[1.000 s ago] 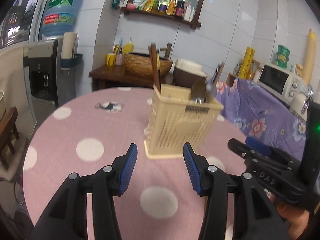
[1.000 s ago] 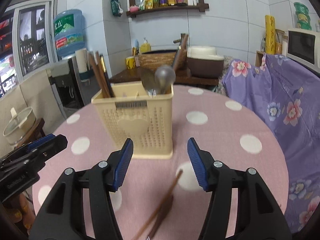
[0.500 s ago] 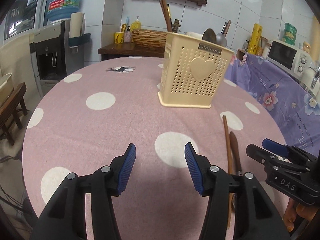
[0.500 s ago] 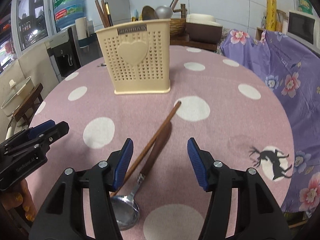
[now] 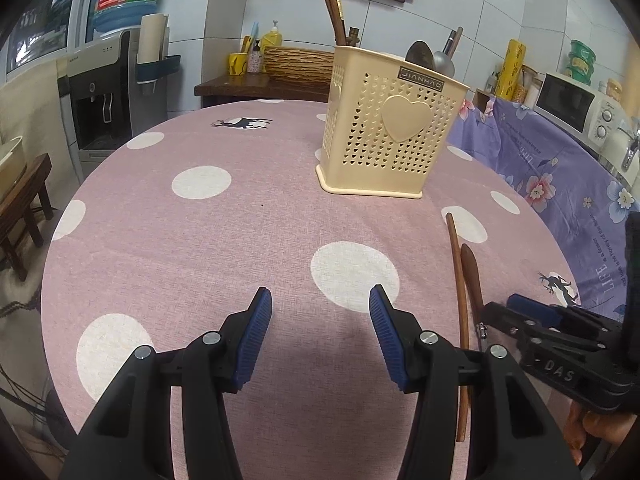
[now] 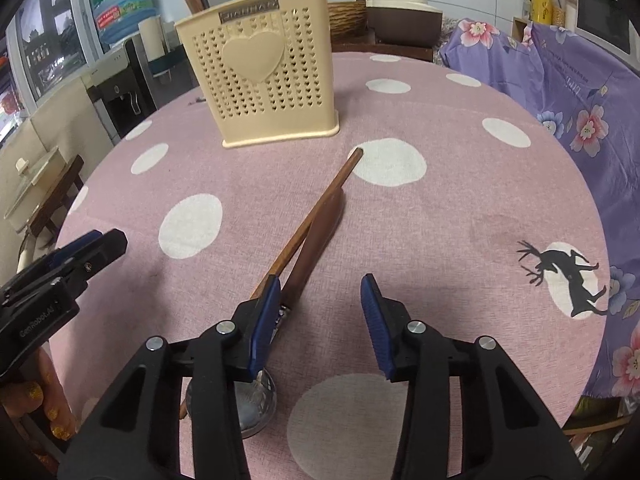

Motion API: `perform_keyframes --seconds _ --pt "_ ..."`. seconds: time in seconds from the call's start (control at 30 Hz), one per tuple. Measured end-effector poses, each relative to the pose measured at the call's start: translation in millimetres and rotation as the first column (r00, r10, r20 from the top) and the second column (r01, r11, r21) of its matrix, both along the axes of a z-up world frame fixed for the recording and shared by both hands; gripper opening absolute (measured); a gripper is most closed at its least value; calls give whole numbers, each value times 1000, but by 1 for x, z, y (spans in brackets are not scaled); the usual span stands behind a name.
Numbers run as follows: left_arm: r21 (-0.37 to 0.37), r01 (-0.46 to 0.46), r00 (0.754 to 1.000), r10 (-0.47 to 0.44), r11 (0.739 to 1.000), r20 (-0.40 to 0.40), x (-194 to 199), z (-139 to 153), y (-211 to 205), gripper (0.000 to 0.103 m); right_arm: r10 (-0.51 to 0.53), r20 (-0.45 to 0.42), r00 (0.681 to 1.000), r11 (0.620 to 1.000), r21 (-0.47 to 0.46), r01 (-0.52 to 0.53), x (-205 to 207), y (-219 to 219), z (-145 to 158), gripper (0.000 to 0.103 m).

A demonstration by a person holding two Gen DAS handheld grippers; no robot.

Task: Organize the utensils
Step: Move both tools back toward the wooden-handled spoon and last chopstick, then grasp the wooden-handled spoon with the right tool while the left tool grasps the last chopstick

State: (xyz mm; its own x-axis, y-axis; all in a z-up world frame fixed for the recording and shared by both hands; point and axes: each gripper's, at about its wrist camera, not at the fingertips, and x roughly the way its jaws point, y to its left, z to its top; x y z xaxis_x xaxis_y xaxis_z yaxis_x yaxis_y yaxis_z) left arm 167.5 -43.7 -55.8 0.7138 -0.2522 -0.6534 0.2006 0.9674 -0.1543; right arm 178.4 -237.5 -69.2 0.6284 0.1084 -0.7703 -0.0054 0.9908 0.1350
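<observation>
A cream perforated utensil holder (image 5: 390,136) (image 6: 264,76) with a heart stands on the pink dotted table and holds chopsticks (image 5: 334,8) and spoons (image 5: 430,58). A brown chopstick (image 6: 316,210) (image 5: 459,292) and a wooden-handled spoon (image 6: 310,256) (image 5: 471,276) lie on the cloth in front of it; the spoon's metal bowl (image 6: 250,408) sits under my right gripper's left finger. My right gripper (image 6: 318,322) is open, low over the spoon's neck. My left gripper (image 5: 320,334) is open and empty, left of both utensils.
The round table (image 5: 200,248) is edged by a purple floral cover (image 6: 580,92) on the right. A water dispenser (image 5: 108,92), a side table with a basket (image 5: 296,64) and a microwave (image 5: 572,104) stand behind.
Both grippers have drawn back from the holder and dropped lower toward the table's near edge. The chopstick and spoon now lie close under my right gripper.
</observation>
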Motion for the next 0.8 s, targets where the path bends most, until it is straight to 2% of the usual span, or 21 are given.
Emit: perform_keyframes --seconds 0.2,0.3,0.43,0.67,0.8 --pt "11 9 1000 -9 1000 -5 0 -2 -5 51 -2 -16 1000 996 -84 0 7 17 -3 34" --pt "17 22 1000 -21 1000 -6 0 -2 -10 51 9 -26 1000 994 -106 -12 8 16 -2 19" --pt "18 62 998 -62 998 -20 1 -2 -20 51 9 -33 999 994 -109 -13 4 -4 0 13" --pt "-18 167 983 -168 986 -77 8 -1 -46 51 -67 -25 997 993 -94 65 -3 -61 -2 11" --pt "-6 233 967 -232 972 -106 12 -3 -72 51 -71 -13 997 994 -90 69 -2 -67 -3 11"
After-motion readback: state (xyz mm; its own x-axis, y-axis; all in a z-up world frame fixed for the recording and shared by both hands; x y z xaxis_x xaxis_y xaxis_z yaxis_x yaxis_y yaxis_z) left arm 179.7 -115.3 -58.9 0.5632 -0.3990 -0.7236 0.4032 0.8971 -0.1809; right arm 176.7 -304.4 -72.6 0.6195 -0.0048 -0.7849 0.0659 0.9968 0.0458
